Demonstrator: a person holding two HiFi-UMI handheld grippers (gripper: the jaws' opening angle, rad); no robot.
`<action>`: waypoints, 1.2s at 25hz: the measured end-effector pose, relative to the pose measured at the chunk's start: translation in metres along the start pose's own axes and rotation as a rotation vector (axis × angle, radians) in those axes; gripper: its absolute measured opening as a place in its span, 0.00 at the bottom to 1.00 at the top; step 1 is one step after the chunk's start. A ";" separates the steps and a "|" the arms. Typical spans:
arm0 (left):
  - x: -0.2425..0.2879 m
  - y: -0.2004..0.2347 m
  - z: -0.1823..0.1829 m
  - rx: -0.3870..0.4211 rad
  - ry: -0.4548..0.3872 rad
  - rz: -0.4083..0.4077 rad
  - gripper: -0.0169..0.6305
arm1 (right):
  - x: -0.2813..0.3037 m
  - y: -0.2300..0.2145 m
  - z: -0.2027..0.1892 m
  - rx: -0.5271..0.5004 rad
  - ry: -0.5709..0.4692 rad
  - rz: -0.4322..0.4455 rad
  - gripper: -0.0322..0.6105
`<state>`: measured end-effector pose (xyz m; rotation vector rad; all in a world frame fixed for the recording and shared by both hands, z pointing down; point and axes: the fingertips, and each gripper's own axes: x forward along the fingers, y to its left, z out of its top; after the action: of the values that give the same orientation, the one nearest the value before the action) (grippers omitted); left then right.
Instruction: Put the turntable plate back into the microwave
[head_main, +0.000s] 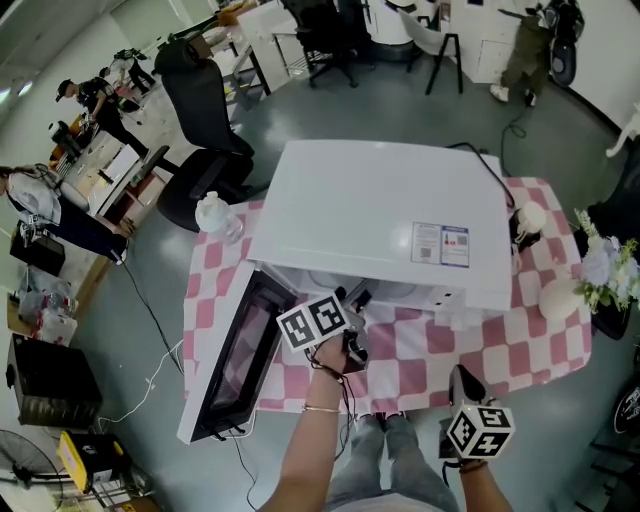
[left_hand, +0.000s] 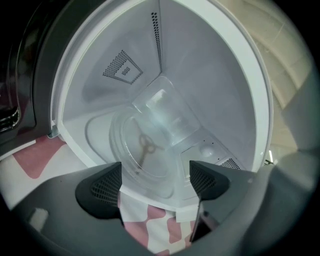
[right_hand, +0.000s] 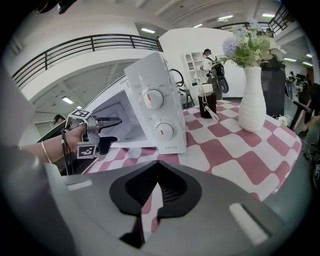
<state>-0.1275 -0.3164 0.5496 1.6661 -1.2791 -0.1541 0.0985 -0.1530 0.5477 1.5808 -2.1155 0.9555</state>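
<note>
Left gripper view: turntable plate (left_hand: 150, 155) lies inside the microwave (left_hand: 210, 90), left gripper (left_hand: 155, 176) released, right gripper (right_hand: 157, 192) clenched empty; only seating seems left

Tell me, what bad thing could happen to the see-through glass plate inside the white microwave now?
1. The clear round glass plate looks tilted near the front sill of the white microwave, not seated flat. It might slide out and break.
2. The left gripper has its jaws apart, so nothing seems to hold the plate.
3. The open dark-windowed door juts out toward the person, who could bump it.
</note>
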 end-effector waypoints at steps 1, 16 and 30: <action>-0.002 -0.001 0.000 0.008 -0.001 0.003 0.67 | -0.001 0.001 0.000 -0.002 0.000 0.002 0.06; -0.071 -0.024 0.005 0.320 -0.041 0.140 0.58 | -0.005 0.026 0.015 -0.064 -0.008 0.072 0.06; -0.165 -0.068 0.018 0.556 -0.241 0.246 0.21 | -0.016 0.097 0.068 -0.194 -0.077 0.250 0.06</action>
<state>-0.1651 -0.2008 0.4178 1.9710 -1.8155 0.1719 0.0220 -0.1725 0.4584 1.3004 -2.4198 0.7445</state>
